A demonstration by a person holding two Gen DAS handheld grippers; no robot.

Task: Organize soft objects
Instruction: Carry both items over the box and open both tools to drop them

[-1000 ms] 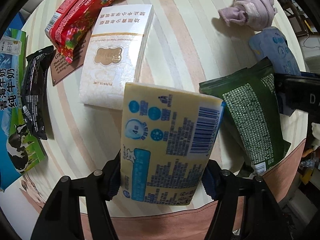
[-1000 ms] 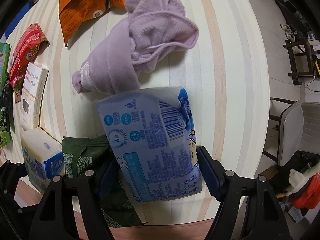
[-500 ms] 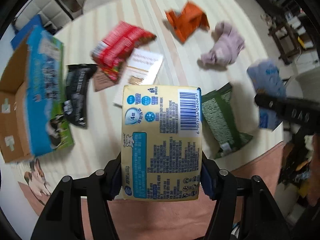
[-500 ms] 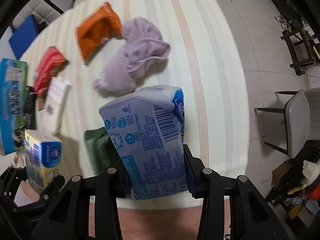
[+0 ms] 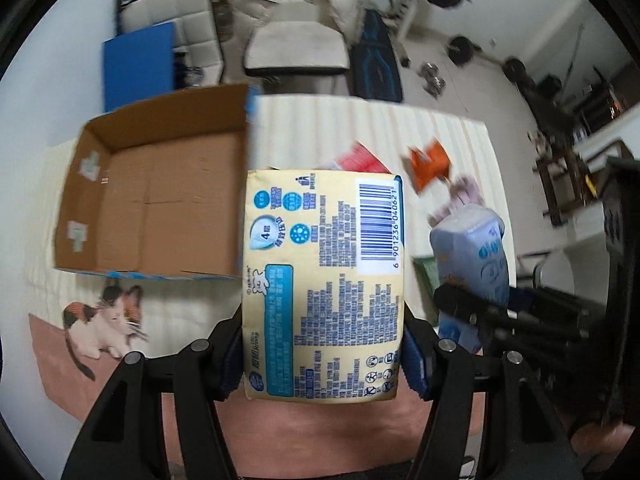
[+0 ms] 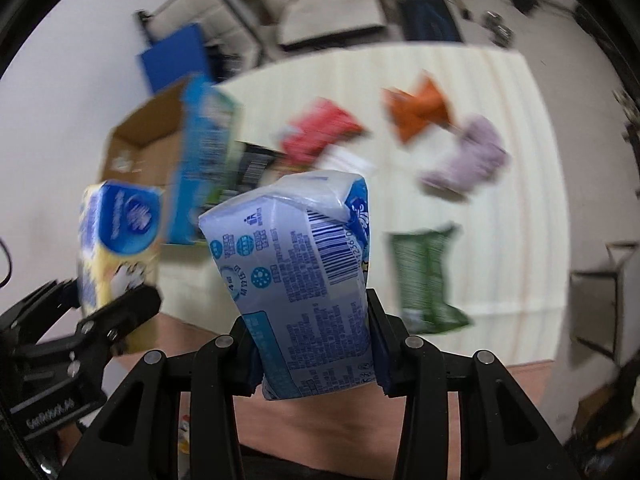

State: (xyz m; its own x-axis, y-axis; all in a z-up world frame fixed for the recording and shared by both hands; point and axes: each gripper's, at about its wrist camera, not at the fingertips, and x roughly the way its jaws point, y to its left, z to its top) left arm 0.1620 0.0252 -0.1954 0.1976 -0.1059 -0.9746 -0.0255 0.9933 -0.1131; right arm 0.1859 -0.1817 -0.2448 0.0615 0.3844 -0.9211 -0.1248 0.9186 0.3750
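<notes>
My left gripper [image 5: 324, 348] is shut on a yellow tissue pack [image 5: 324, 280] and holds it high above the striped table [image 5: 448, 136]. Its pads press both sides of the pack's lower end. Beside it on the right, my right gripper [image 6: 316, 352] is shut on a blue tissue pack [image 6: 304, 272], whose lower end is squeezed narrow. The blue tissue pack [image 5: 476, 256] also shows in the left wrist view, and the yellow tissue pack [image 6: 116, 248] in the right wrist view. An open cardboard box [image 5: 160, 208] sits on the table's left part, with nothing visible inside.
On the table lie an orange bag [image 5: 430, 162], a red packet [image 5: 360, 160], a purple cloth [image 6: 472, 160], a green bag [image 6: 428, 276] and a black packet [image 6: 252, 168]. A cat picture [image 5: 104, 320] marks the tablecloth's near left. A chair [image 5: 296, 48] stands beyond the far edge.
Both grippers have risen well above the table with their packs. The right jaws have squeezed the blue pack narrower. The open box has come into full view.
</notes>
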